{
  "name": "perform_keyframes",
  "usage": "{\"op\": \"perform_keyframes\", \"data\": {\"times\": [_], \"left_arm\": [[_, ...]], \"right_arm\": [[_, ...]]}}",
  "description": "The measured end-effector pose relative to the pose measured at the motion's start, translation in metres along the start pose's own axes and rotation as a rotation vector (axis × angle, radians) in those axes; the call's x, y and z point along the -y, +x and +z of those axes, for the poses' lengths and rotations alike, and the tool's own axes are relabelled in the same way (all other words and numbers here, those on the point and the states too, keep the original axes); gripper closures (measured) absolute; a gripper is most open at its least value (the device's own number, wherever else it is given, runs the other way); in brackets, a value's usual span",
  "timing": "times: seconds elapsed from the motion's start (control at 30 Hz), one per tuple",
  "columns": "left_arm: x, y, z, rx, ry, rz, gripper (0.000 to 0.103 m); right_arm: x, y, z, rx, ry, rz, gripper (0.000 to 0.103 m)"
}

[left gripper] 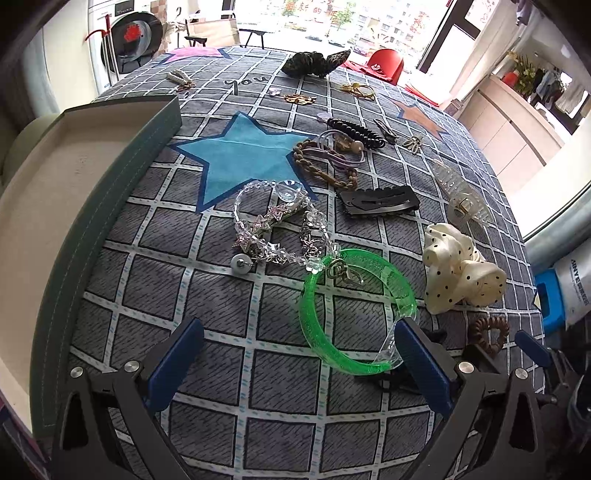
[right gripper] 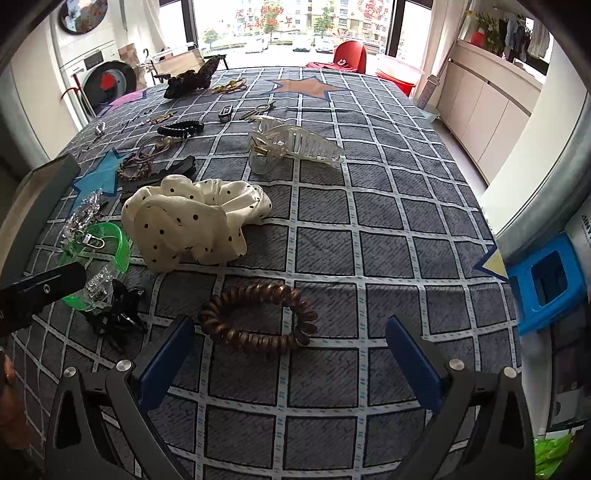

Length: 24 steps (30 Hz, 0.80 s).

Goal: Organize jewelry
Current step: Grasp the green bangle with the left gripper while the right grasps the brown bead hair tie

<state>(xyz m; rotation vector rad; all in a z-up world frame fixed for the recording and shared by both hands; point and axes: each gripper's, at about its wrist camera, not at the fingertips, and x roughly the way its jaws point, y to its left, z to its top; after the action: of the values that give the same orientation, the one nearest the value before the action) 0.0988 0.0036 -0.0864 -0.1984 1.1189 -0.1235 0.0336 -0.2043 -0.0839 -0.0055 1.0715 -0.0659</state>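
- Your left gripper, jaws spread and empty, has the translucent green plastic bangle just ahead, toward its right finger.
- Your right gripper, likewise released, faces the brown spiral hair tie.

Worktop w/ grey grid-pattern cloth, star patches: blue star, orange star. Washing machine at far left behind the worktop, red chair at the far edge by big windows. White cabinets along right wall, flowers on top. Blue plastic stool beside worktop, right side. Street & bldgs visible outside.
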Motion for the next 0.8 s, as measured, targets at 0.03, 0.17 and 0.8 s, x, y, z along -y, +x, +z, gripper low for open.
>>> {"op": "perform_keyframes", "data": {"times": [0.03, 0.17, 0.8], "left_arm": [[0.001, 0.000, 0.001, 0.003, 0.001, 0.004, 0.002], [0.003, 0.000, 0.001, 0.002, 0.018, 0.010, 0.005], [0.018, -0.003, -0.001, -0.024, 0.081, -0.002, 0.088]], "right_arm": [[-0.001, 0.002, 0.000, -0.004, 0.000, 0.000, 0.000], [0.001, 0.004, 0.000, 0.007, 0.004, 0.010, 0.000], [-0.005, -0.003, -0.001, 0.046, -0.020, 0.029, 0.020]]}}
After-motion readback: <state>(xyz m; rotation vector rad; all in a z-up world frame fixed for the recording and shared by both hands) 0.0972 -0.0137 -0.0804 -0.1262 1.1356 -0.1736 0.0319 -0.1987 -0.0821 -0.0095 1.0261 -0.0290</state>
